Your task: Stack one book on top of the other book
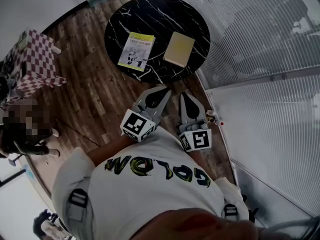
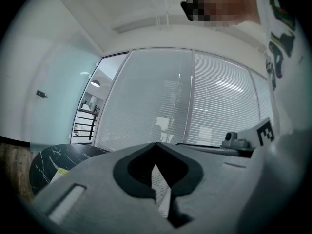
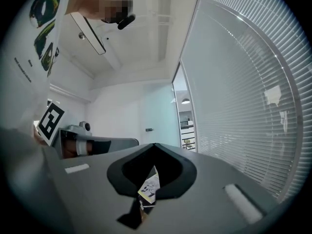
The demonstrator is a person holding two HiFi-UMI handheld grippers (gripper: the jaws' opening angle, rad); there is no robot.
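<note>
Two books lie side by side on a round black marble table [image 1: 155,14]: one with a white and yellow-green cover [image 1: 136,50] at the left, and a plain tan one [image 1: 179,49] at the right. My left gripper [image 1: 164,91] and right gripper [image 1: 184,96] are held close together in front of my chest, short of the table's near edge, both shut and empty. In the left gripper view the shut left gripper [image 2: 157,144] points level, with the table [image 2: 48,160] low at the left. Through the gap behind the shut tips of the right gripper [image 3: 155,145] a piece of the printed book [image 3: 148,189] shows.
A glass wall with white blinds [image 1: 260,59] runs along the right, close to the table. A piece of furniture under a checkered cloth [image 1: 32,64] stands at the left on the wooden floor [image 1: 95,94]. A person [image 1: 20,134] stands at the left.
</note>
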